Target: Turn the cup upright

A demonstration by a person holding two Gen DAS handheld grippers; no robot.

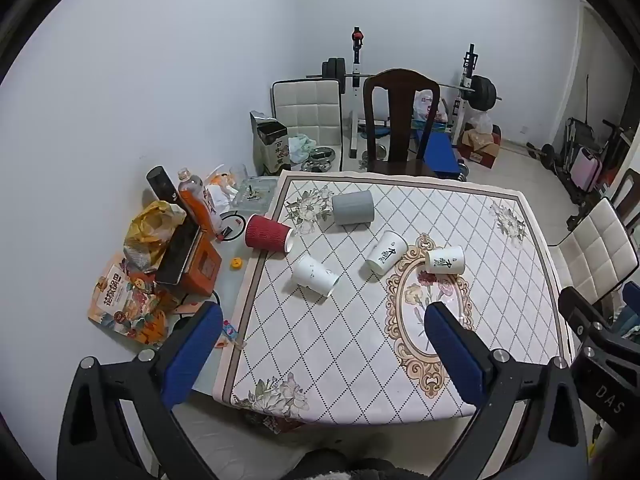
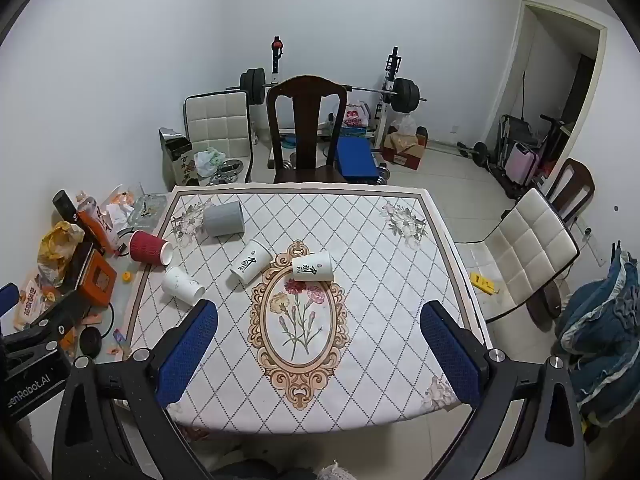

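Several cups lie on their sides on the patterned tablecloth (image 1: 500, 280): a grey cup (image 1: 353, 208) (image 2: 223, 220), a red ribbed cup (image 1: 267, 234) (image 2: 149, 248), a plain white cup (image 1: 314, 275) (image 2: 182, 285), and two white cups with black writing (image 1: 386, 256) (image 1: 445, 260), also in the right wrist view (image 2: 251, 261) (image 2: 313, 266). My left gripper (image 1: 324, 344) is open and empty above the table's near edge. My right gripper (image 2: 320, 344) is open and empty, well short of the cups.
Clutter sits on the table's left side: a bottle (image 1: 198, 200), snack bags (image 1: 128, 304), an orange box (image 1: 200, 268). A dark wooden chair (image 1: 400, 120) stands behind the table, white chairs (image 2: 528, 248) to the right, a weight bench (image 2: 356, 156) beyond.
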